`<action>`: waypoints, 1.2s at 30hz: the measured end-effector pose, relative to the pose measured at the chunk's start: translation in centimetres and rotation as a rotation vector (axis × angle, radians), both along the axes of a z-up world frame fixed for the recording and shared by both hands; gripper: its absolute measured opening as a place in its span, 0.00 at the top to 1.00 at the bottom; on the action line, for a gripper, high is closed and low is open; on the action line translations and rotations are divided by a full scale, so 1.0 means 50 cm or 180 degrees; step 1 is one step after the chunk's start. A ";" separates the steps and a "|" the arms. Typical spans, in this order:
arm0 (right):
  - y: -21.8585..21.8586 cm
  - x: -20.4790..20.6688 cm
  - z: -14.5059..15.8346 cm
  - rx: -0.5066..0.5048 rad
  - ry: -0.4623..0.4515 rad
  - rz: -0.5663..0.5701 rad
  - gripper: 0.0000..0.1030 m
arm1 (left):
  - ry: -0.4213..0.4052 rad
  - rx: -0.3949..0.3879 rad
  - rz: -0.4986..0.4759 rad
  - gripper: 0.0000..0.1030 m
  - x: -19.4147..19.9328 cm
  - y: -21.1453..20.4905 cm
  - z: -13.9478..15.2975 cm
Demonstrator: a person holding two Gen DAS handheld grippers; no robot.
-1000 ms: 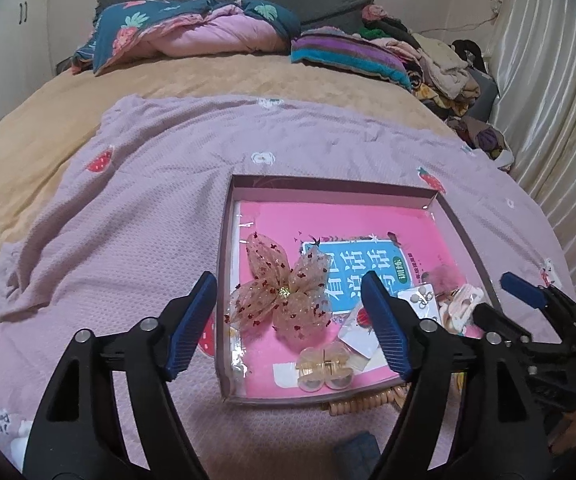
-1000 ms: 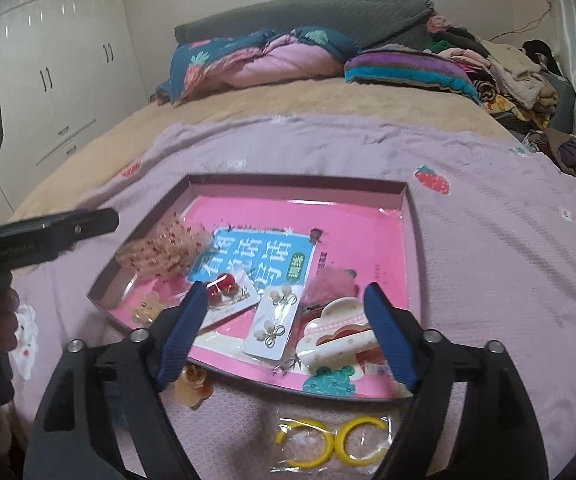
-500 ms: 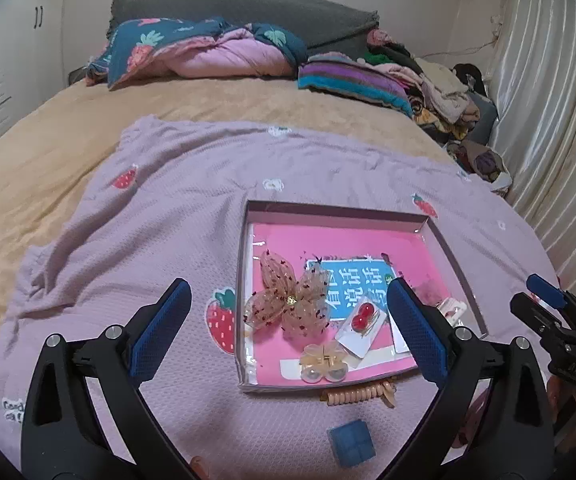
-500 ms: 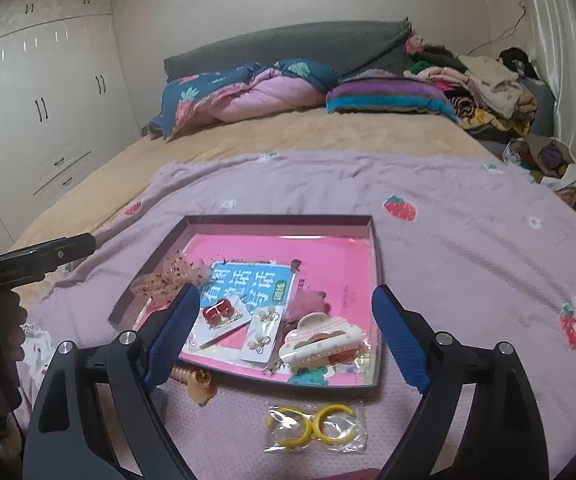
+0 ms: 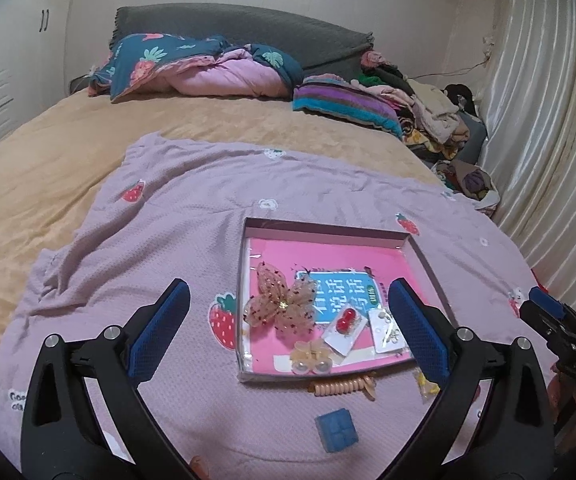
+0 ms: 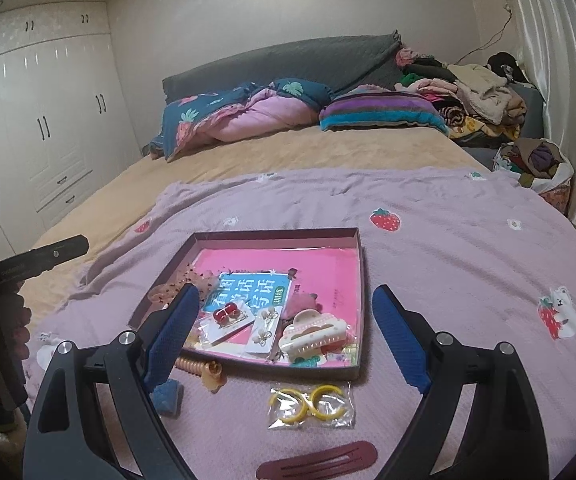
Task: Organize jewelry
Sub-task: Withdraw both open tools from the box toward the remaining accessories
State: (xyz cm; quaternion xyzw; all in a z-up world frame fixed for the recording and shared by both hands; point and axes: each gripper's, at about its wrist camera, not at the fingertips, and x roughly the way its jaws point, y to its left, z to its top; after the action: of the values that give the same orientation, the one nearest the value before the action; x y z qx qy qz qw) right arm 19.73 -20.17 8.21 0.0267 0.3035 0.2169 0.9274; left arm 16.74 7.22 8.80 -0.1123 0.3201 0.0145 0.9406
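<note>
Between picks, both grippers (image 5: 288, 334) (image 6: 284, 336) agape and empty over the tray (image 6: 361, 264); next, reaching for the bagged hoops (image 6: 311, 402).

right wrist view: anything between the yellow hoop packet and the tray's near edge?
Nothing. In the right wrist view, only bare purple blanket separates the packet of yellow hoops from the tray.

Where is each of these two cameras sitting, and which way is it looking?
Left wrist: on the left tongs, looking down the bed at the tray; open blue-padded tongs, right tongs at far right.
Right wrist: on the right tongs, same direction; open tongs, left tongs and hand at left.
Shared: tray, red earrings, blue box.
</note>
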 end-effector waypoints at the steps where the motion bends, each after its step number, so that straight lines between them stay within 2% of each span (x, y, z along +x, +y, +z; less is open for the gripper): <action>1: -0.002 -0.003 0.002 0.0003 -0.0009 -0.0006 0.15 | -0.0006 -0.0004 -0.0015 0.10 -0.005 -0.005 0.003; 9: -0.031 -0.047 0.014 -0.0021 -0.0097 -0.0104 0.15 | -0.0141 0.0060 -0.0089 0.09 -0.043 -0.048 0.028; 14: -0.054 -0.076 -0.002 -0.0019 -0.0030 -0.0143 0.15 | -0.0128 0.0107 -0.0145 0.09 -0.065 -0.076 0.023; 26: -0.089 -0.116 -0.059 -0.0131 0.0185 -0.0251 0.15 | 0.0105 0.0179 -0.0255 0.09 -0.097 -0.131 -0.040; 36: -0.095 -0.137 -0.069 -0.0168 0.0247 -0.0228 0.15 | 0.0261 0.0310 -0.0347 0.09 -0.115 -0.165 -0.082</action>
State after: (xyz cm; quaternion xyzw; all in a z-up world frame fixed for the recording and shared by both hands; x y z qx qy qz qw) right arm 12.89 -24.92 4.75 0.0214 0.3437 0.1744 0.9225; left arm 11.01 -1.01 4.67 -0.0481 0.3630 -0.0166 0.9304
